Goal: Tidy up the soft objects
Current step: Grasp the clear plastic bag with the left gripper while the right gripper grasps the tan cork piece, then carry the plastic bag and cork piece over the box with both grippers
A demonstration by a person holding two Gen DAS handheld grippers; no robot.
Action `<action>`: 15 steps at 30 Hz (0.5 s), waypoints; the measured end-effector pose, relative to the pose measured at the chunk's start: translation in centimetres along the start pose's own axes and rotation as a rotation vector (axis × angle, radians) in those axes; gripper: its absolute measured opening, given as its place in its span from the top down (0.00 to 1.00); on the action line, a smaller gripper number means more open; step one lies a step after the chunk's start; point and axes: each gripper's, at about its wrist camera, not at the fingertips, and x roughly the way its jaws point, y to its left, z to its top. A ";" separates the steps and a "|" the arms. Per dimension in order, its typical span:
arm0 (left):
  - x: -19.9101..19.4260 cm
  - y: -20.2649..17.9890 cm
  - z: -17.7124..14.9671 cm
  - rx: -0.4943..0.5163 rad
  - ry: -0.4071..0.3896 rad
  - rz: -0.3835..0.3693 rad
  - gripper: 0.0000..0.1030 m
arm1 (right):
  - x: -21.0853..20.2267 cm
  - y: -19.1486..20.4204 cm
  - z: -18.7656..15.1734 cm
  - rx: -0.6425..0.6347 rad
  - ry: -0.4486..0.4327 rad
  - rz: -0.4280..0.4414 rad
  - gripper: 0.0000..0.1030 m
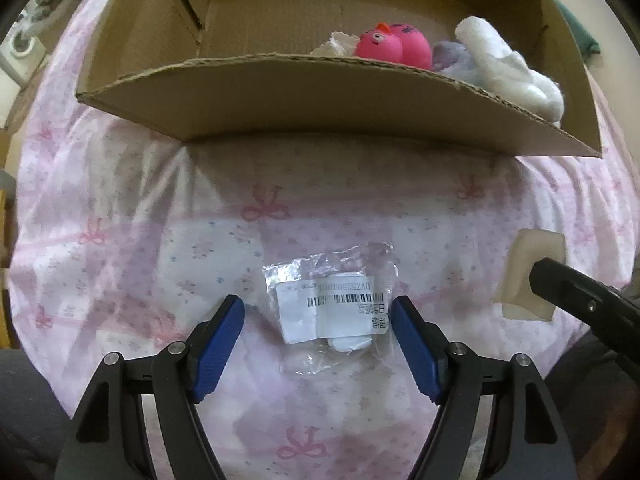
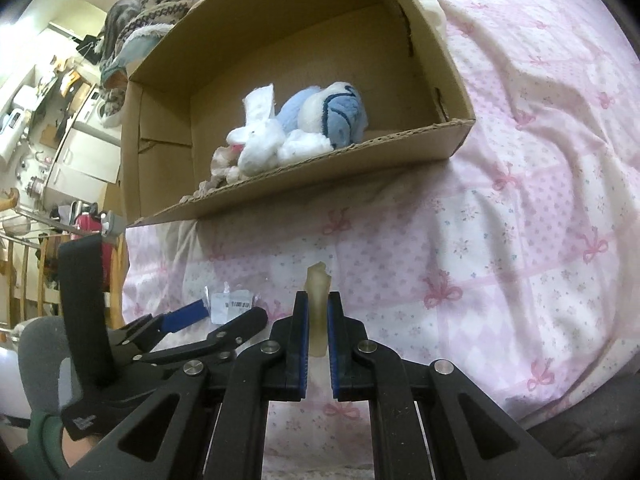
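Sponge block [image 2: 318, 312], pale, translucent yellowish, squeezed thin in right tool [image 2: 318, 320], left tool [image 1: 318, 346] spread around clear bag [image 1: 332, 300].

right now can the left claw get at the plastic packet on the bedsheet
Probably yes: the left claw is open, pointing down with the plastic packet between its pads and nothing covering it. The right claw, pinching a sponge, stays aside.

A crinkled clear plastic packet with a white barcode label [image 1: 332, 312] lies flat on the pink bow-print bedsheet [image 1: 140, 208], in front of an open brown cardboard box [image 1: 320, 108]. A pale cream translucent squishy block [image 2: 318, 312] stands pinched upright just above the sheet. Inside the box sit a pink rubber toy [image 1: 390, 46], a white plush rabbit [image 2: 258, 140] and a blue-and-white plush [image 2: 332, 114].
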 end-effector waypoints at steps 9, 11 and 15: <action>-0.7 1.7 -0.1 -0.025 -0.012 -0.024 0.77 | 0.7 1.0 -0.1 -0.044 0.020 -0.014 0.90; -1.0 2.0 0.0 -0.018 -0.018 -0.024 0.79 | 0.8 1.1 -0.1 -0.051 0.024 -0.016 0.90; -1.8 2.2 0.0 -0.019 -0.044 0.012 0.80 | 0.7 1.3 -0.3 -0.059 0.024 -0.019 0.90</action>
